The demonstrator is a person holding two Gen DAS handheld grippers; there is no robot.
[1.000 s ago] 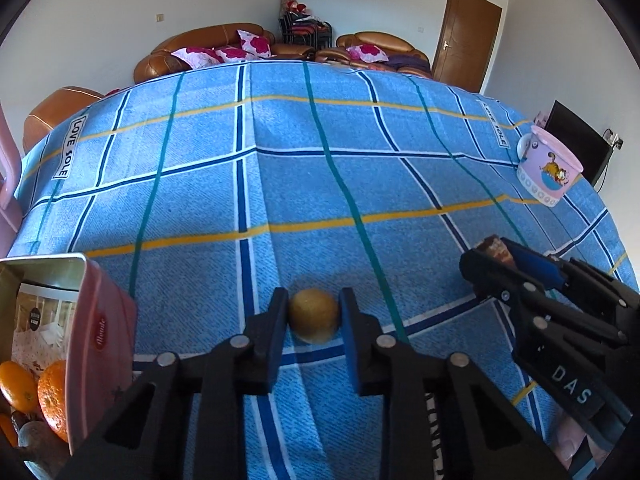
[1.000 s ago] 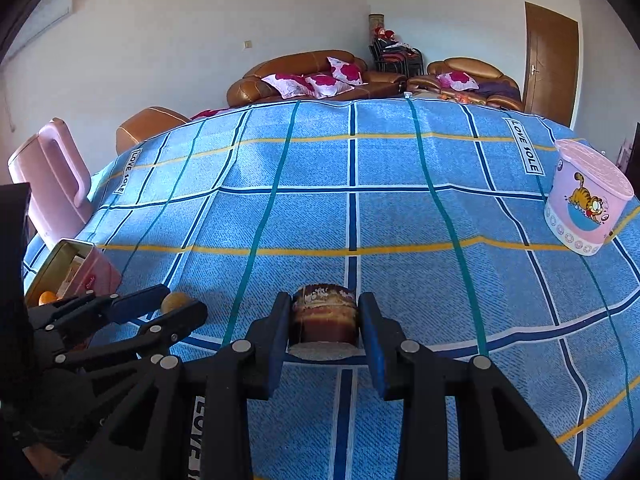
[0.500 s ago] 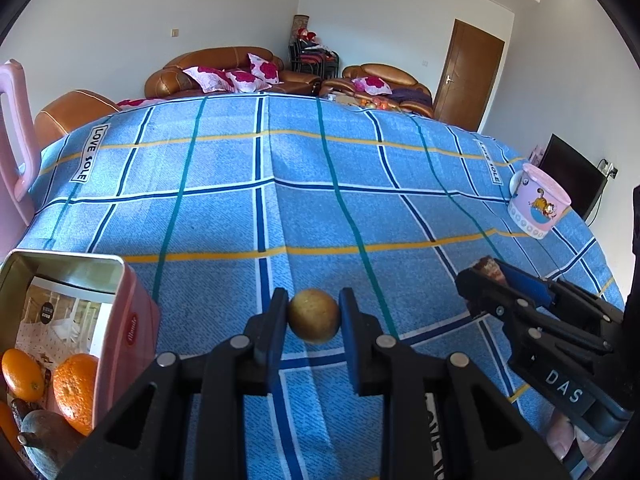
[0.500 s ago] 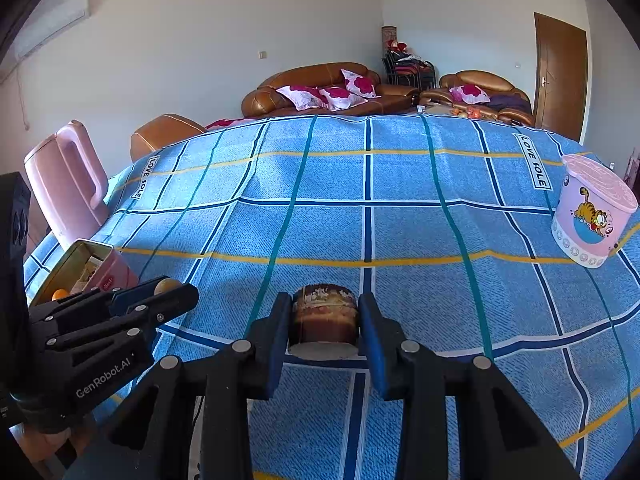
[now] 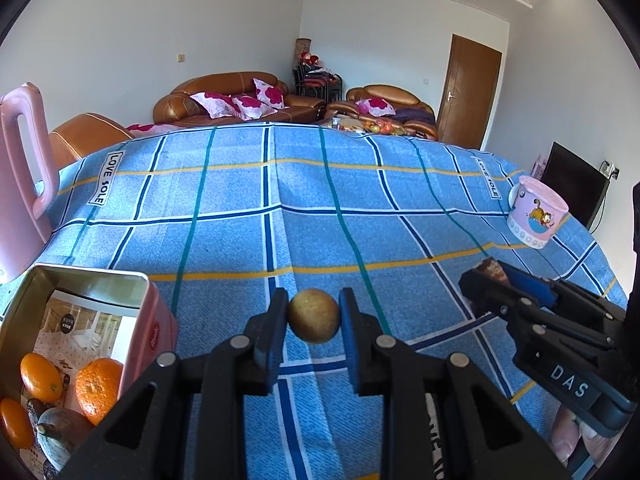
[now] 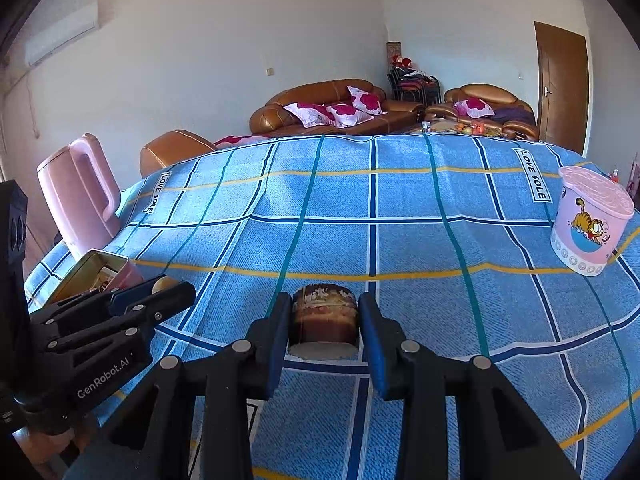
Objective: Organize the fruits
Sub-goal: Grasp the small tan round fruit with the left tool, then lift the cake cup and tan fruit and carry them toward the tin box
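My left gripper (image 5: pixel 313 322) is shut on a small round yellow-brown fruit (image 5: pixel 314 315) and holds it above the blue checked tablecloth. A pink tin (image 5: pixel 84 320) stands open to its lower left, with oranges (image 5: pixel 98 389) and a dark fruit (image 5: pixel 60 434) inside. My right gripper (image 6: pixel 323 330) is shut on a brown cylindrical cake-like piece (image 6: pixel 323 322) above the cloth. The right gripper also shows in the left wrist view (image 5: pixel 486 276), off to the right. The left gripper shows in the right wrist view (image 6: pixel 160 292), beside the tin (image 6: pixel 94 272).
A pink pitcher (image 6: pixel 80 200) stands at the table's left edge behind the tin. A pink cartoon-cat tub (image 6: pixel 590 220) stands at the right. Brown sofas (image 6: pixel 332 108) lie beyond the table's far edge.
Both grippers have lifted and tilted up, keeping their loads. More of the tin's inside and of the room now shows in the left wrist view.
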